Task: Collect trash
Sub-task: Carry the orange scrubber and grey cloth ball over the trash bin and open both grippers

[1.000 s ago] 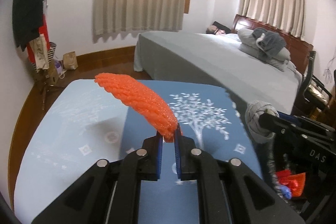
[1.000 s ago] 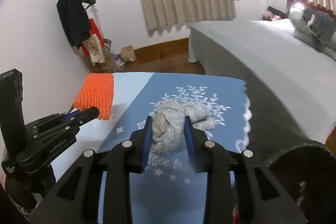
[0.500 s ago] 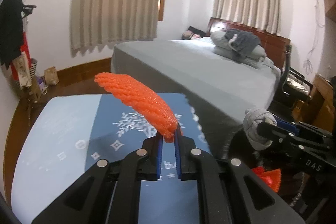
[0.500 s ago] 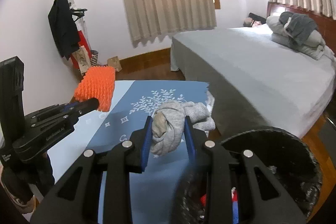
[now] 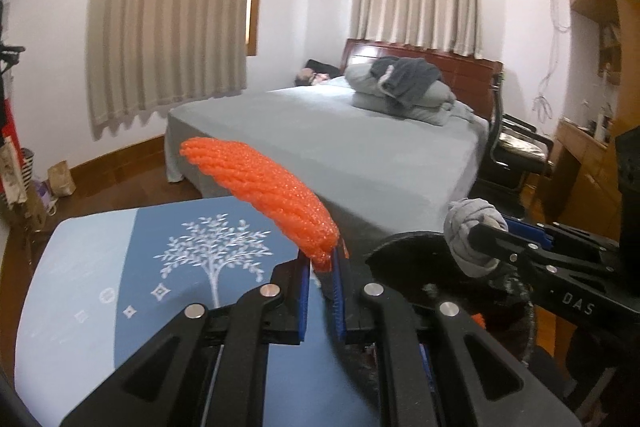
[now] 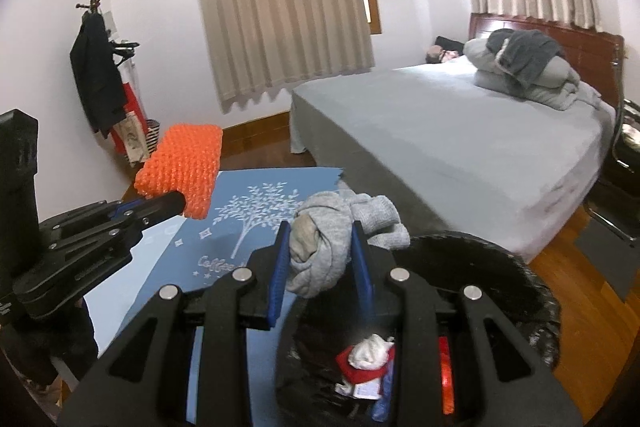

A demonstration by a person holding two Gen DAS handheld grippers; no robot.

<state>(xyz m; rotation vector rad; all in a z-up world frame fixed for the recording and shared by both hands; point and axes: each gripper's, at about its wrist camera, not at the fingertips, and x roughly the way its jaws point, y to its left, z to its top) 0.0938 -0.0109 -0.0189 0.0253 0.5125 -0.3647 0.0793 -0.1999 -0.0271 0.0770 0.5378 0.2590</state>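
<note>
My left gripper (image 5: pixel 320 267) is shut on the end of an orange foam net sleeve (image 5: pixel 264 191), which sticks up and to the left above the blue table. It also shows in the right wrist view (image 6: pixel 182 169). My right gripper (image 6: pixel 322 259) is shut on a knotted grey sock (image 6: pixel 328 247) and holds it over the near rim of a black-lined trash bin (image 6: pixel 532 299). The sock shows in the left wrist view (image 5: pixel 468 235). Inside the bin lie red, white and blue scraps (image 6: pixel 368 359).
A table with a blue cloth with a white tree print (image 5: pixel 120 267) is below and to the left. A grey bed (image 5: pixel 360 155) stands behind, with folded bedding (image 5: pixel 404 87). A coat stand (image 6: pixel 100 75) is at the left wall. A black chair (image 5: pixel 516 155) stands right.
Both grippers have moved right with their loads, from over the table toward the bin. The sock now hangs over the bin's rim and the bin's inside has come into view.
</note>
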